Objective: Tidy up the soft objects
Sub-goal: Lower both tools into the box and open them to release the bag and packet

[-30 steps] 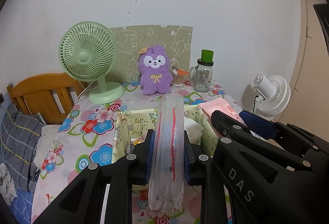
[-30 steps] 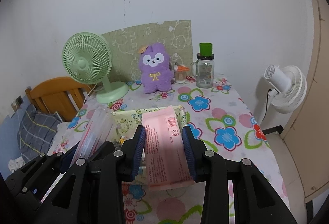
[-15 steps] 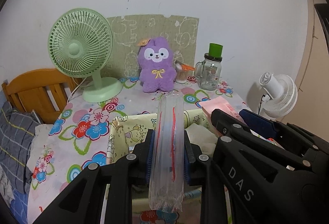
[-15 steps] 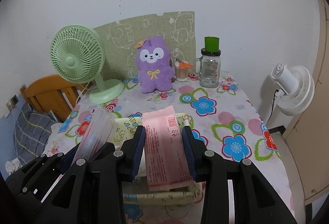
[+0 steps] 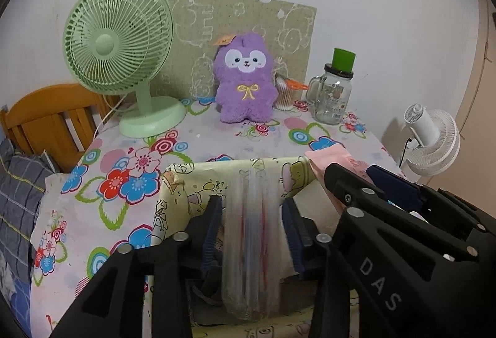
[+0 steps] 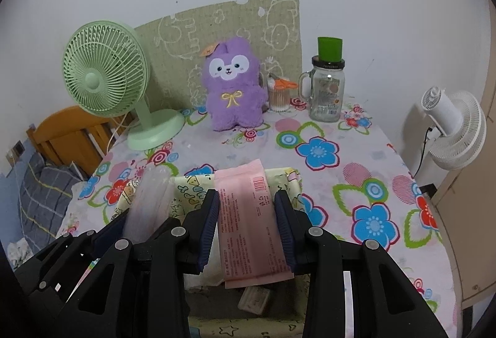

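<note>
The left gripper (image 5: 251,232) has just been opening its jaws, and now they stand apart with small gaps on both sides of the see-through plastic packet with red stripes (image 5: 252,245). The packet looks blurry and hangs between the blue pads (image 5: 210,232), right over the pale yellow cloth box with cartoon drawings (image 5: 186,183). The pads do not press on it. The right gripper (image 6: 246,232) squeezes a flat pink packet with a barcode (image 6: 248,214) tight between its two pads, and it holds the packet over the same box. The box sits on a table with a flowery cloth (image 6: 341,158). At the back of the table stand a light green fan (image 5: 117,40), a fluffy purple plush toy (image 5: 245,83) and a glass jar with a green cap (image 5: 333,96).
</note>
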A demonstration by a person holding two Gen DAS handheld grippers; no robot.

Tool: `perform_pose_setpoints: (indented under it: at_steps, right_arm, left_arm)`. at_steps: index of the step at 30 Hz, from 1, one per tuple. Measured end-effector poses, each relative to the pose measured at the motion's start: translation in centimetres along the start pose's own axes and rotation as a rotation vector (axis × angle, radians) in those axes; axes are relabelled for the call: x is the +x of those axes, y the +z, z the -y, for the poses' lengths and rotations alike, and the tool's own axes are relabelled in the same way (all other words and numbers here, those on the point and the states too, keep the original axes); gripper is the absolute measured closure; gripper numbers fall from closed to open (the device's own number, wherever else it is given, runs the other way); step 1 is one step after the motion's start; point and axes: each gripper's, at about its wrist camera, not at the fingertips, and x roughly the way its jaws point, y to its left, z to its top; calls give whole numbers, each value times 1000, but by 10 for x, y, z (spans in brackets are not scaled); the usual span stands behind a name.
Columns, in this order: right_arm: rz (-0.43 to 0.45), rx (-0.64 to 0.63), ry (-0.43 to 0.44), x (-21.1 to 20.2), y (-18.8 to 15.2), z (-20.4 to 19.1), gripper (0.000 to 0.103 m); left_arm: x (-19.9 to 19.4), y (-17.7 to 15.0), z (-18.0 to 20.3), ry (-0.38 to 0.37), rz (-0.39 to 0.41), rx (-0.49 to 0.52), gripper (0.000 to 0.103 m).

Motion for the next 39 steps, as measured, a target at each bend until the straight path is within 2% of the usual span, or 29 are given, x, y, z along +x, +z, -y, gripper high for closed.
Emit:
perform_pose_setpoints:
  at_steps: [1, 3, 10, 19, 21, 23, 26, 31, 39]
  right_arm:
    - [-3, -4, 3, 2, 0, -1, 63]
    - [-9, -12, 9, 5, -1, -4, 63]
    - [-30, -22, 47, 18, -3, -13, 63]
    - [-40, -42, 83, 26, -5, -23, 58]
    - [-36, -46, 78, 25, -5, -24, 43]
    - [-23, -43, 85, 23, -6, -23, 34]
    - [-20, -49, 74, 21, -6, -23, 27]
    - [-7, -60, 49, 14, -7, -21, 23]
    - [18, -54, 14, -6, -7, -10, 21]
  left_arm:
    - [2, 0, -2, 0, -8, 1, 41]
    - [5, -2, -4, 7, -14, 9, 28]
    - [9, -6, -11, 0, -43, 34, 16]
    - [8, -7, -17, 7, -39, 33, 20]
    - [8, -7, -18, 5, -40, 33, 20]
    - [8, -8, -18, 1, -41, 31, 20]
    - [7, -8, -17, 0, -41, 31, 19]
    - [2, -7, -12, 14, -29, 40, 12]
    - [-9, -7, -1, -9, -14, 42, 10]
